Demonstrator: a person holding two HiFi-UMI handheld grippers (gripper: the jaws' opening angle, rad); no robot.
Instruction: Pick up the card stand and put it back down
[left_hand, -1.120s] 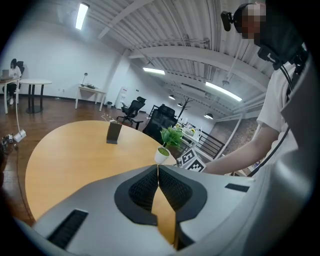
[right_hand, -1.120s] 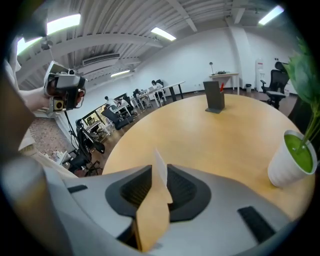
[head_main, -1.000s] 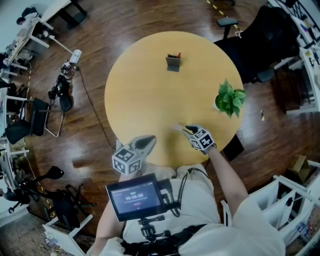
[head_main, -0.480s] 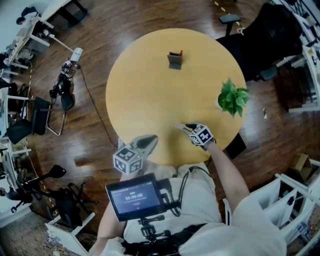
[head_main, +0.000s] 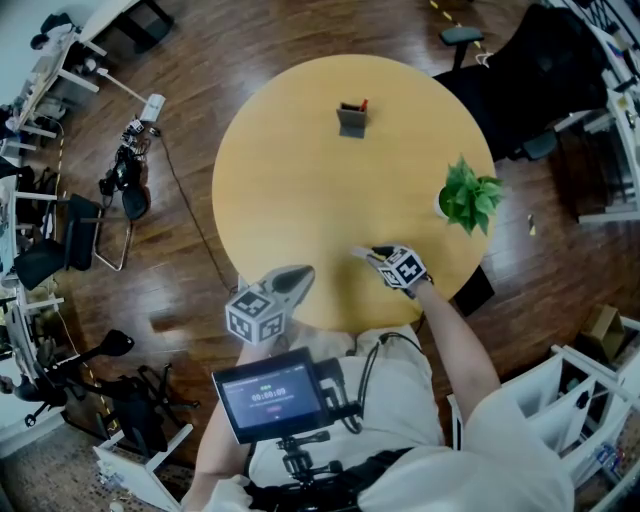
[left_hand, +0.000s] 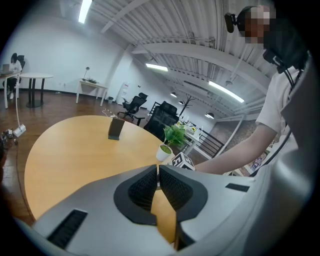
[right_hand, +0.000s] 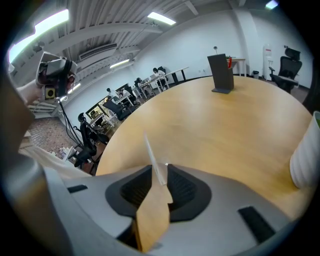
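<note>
My right gripper (head_main: 372, 254) (right_hand: 160, 177) is shut on a thin clear card stand (right_hand: 152, 155), whose pale edge (head_main: 357, 254) sticks out to the left of the jaws, just over the near part of the round wooden table (head_main: 290, 190). The plate stands upright between the pads. My left gripper (head_main: 300, 272) (left_hand: 158, 175) hovers at the table's near edge, shut and holding nothing. Across the table a dark grey holder (head_main: 351, 119) (left_hand: 116, 128) (right_hand: 220, 73) stands upright with something red behind it.
A small potted plant (head_main: 465, 197) (left_hand: 172, 136) sits at the table's right edge, close to my right arm; its white pot (right_hand: 305, 155) fills the right gripper view's right side. Chairs, desks and cables ring the table on the wooden floor.
The right gripper, still holding the clear stand, has come down a little toward the tabletop. The left gripper has stayed put.
</note>
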